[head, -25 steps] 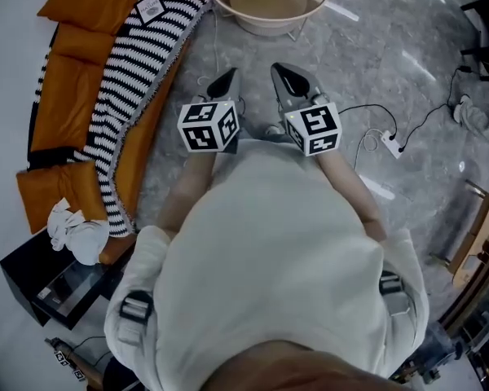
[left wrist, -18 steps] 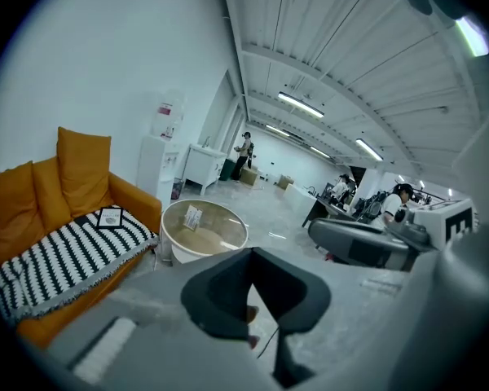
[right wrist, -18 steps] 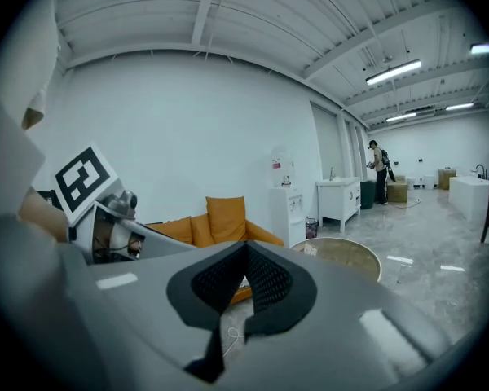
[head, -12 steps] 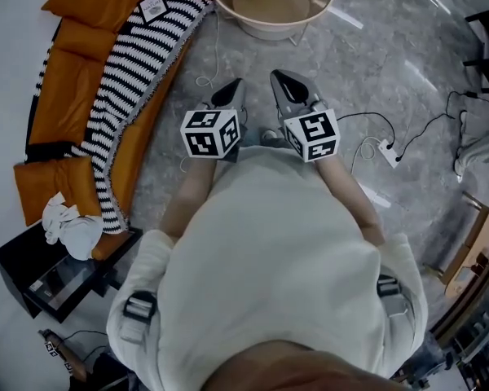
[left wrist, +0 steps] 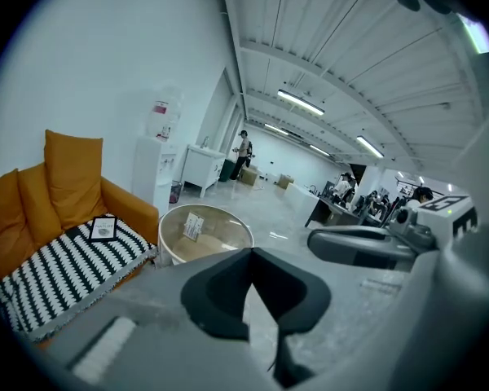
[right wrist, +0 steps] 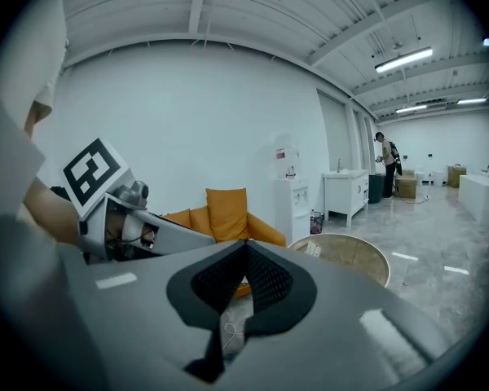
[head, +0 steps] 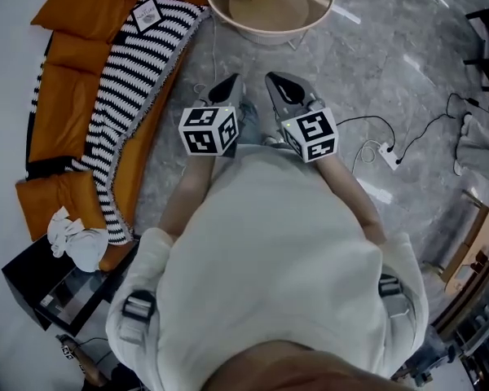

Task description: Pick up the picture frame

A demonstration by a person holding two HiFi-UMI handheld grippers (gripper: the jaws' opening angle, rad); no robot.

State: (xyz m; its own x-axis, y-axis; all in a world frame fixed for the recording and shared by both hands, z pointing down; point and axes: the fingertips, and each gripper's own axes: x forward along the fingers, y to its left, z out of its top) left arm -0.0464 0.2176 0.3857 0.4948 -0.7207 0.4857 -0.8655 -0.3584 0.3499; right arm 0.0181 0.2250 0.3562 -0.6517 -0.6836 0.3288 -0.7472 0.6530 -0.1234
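— Moved since last entry: left gripper (head: 228, 85) and right gripper (head: 282, 80), both slightly forward toward the round table (head: 265, 32).
— Picture frame (head: 147, 11), location?
— Lying on the striped blanket (head: 122, 88), on the orange sofa (head: 65, 96); ahead and well to the left of my left gripper, clear of both.
— Jaws?
— Mine, both pairs: pressed together, nothing between them.

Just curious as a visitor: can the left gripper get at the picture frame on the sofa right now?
Probably not yet. The left gripper is held over the floor, well short of the picture frame lying on the striped blanket. Nothing blocks the way, but its jaws are shut.
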